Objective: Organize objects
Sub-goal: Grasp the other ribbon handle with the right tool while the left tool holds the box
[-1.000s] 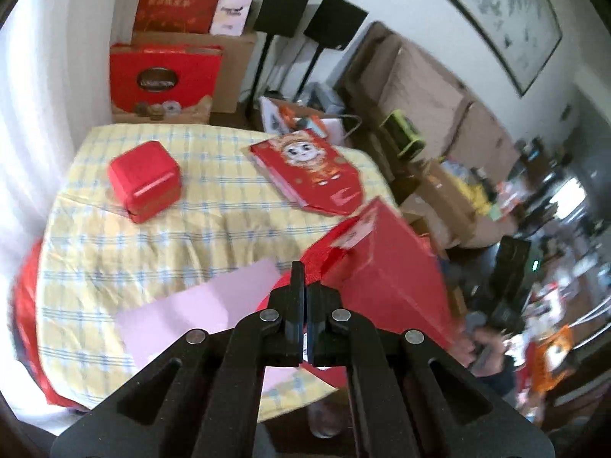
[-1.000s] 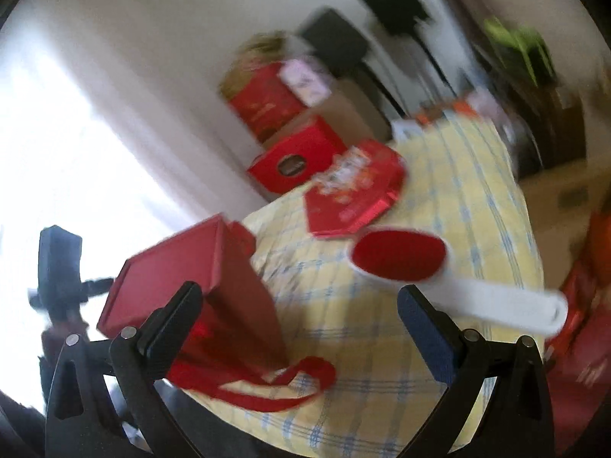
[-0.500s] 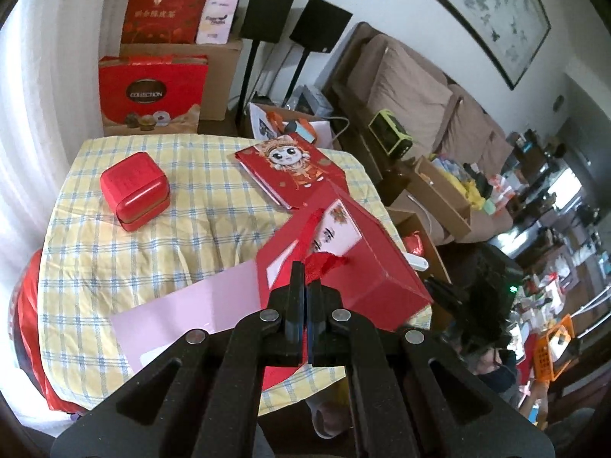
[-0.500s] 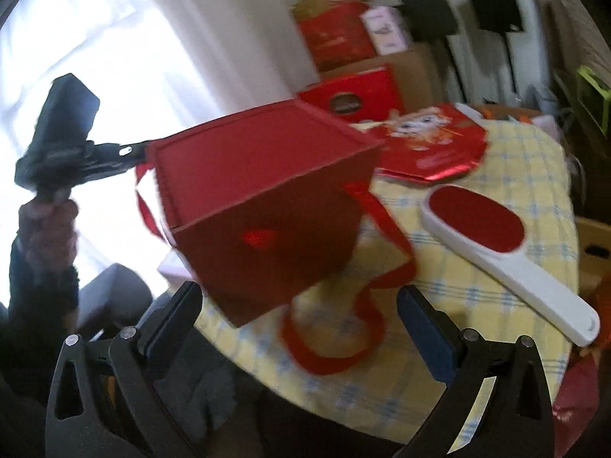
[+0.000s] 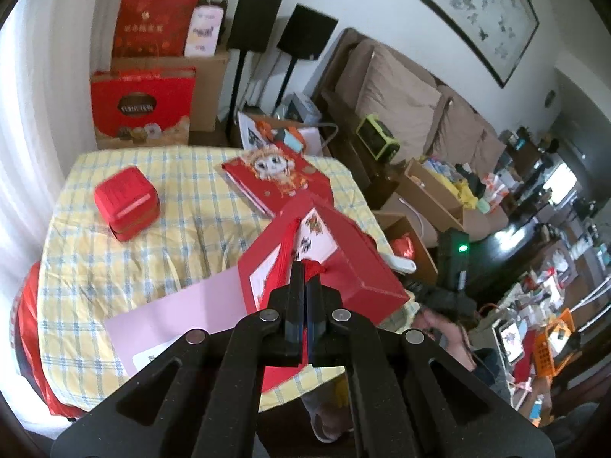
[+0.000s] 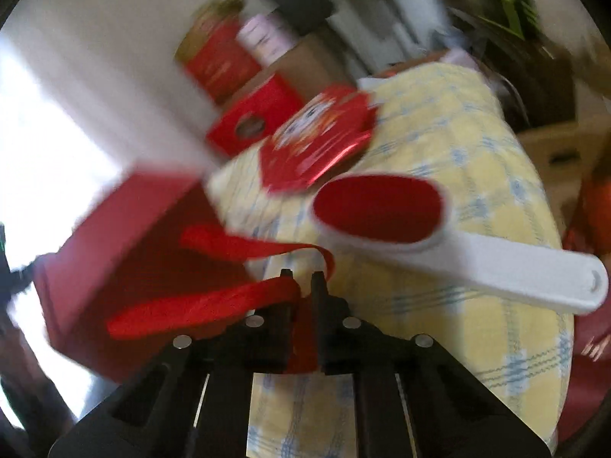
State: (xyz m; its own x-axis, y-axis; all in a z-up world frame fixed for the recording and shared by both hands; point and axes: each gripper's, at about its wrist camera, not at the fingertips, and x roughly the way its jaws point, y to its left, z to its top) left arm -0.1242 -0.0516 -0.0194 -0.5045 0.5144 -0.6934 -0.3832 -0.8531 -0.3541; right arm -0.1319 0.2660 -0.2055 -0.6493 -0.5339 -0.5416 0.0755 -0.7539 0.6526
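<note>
The table (image 5: 95, 236), under a yellow checked cloth, carries most of what is left to sort, and over its near edge hangs the biggest piece in play, a red gift bag (image 5: 324, 263), lifted clear of the cloth and tilted, with a pale pink sheet (image 5: 179, 313) lying flat beneath and beside it. Next in size is a flat red packet printed with a cartoon face (image 5: 275, 175), lying toward the far side of the table, well apart from a small red box (image 5: 126, 202) on the left. In the right view a white-handled brush with a red oval pad (image 6: 385, 217) lies on the cloth just beyond the tongs. The bag's red ribbon handles (image 6: 214, 301) are the smallest things that matter here: the left gripper (image 5: 304, 297) is clamped shut on the ribbon where it knots at the bag's top, and the right gripper (image 6: 301, 286) has just been closing, its jaws now pinched on a loop of the same red ribbon, though that view is badly blurred. As for progress, I would say the job is only at its start: the bag is held up by both sets of tongs but nothing shows inside it, and the packet, box and brush lie loose on the table, not yet gathered or placed anywhere.
</note>
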